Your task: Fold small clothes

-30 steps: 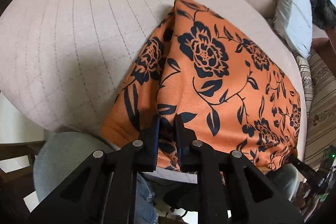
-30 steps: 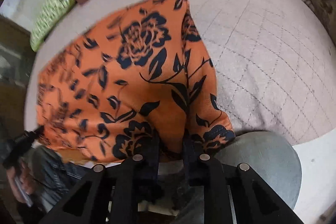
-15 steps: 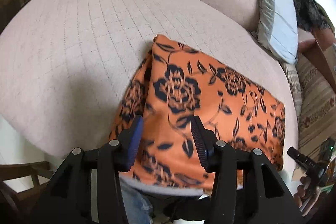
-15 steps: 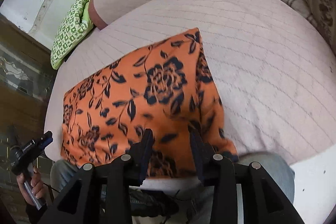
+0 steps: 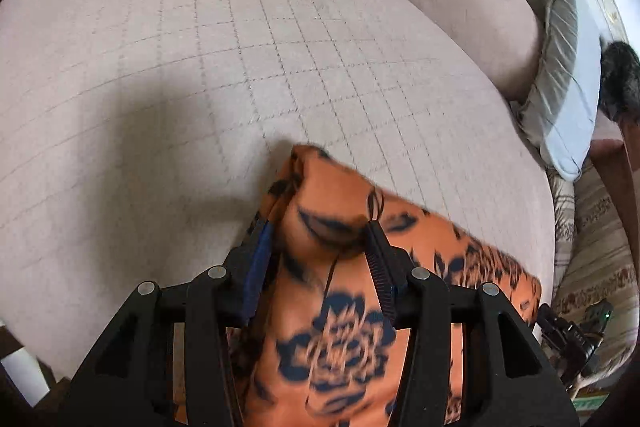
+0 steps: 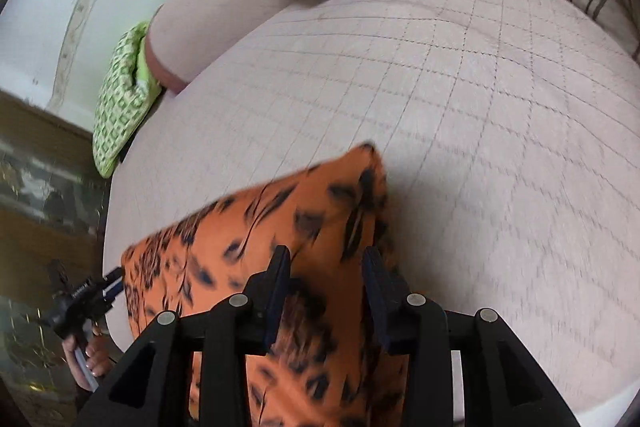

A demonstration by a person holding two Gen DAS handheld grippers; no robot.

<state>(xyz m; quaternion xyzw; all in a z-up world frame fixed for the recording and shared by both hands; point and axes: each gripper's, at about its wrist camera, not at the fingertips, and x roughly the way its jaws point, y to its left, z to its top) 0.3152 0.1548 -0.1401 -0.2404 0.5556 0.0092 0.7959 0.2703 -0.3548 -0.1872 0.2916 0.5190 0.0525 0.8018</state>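
Hovering wide open, gripping nothing: left hand-held gripper [image 5: 318, 239] and right hand-held gripper [image 6: 326, 263], both above orange floral cloth [image 5: 340, 343] lying on quilted bed [image 5: 200, 67].

One orange floral garment [image 5: 344, 343], two tongs [image 5: 318, 259] [image 6: 326, 277], three pillows [image 5: 560, 75].

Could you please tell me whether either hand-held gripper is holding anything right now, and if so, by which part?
Nothing is held: the left hand-held gripper and right hand-held gripper are both open over the orange floral garment.
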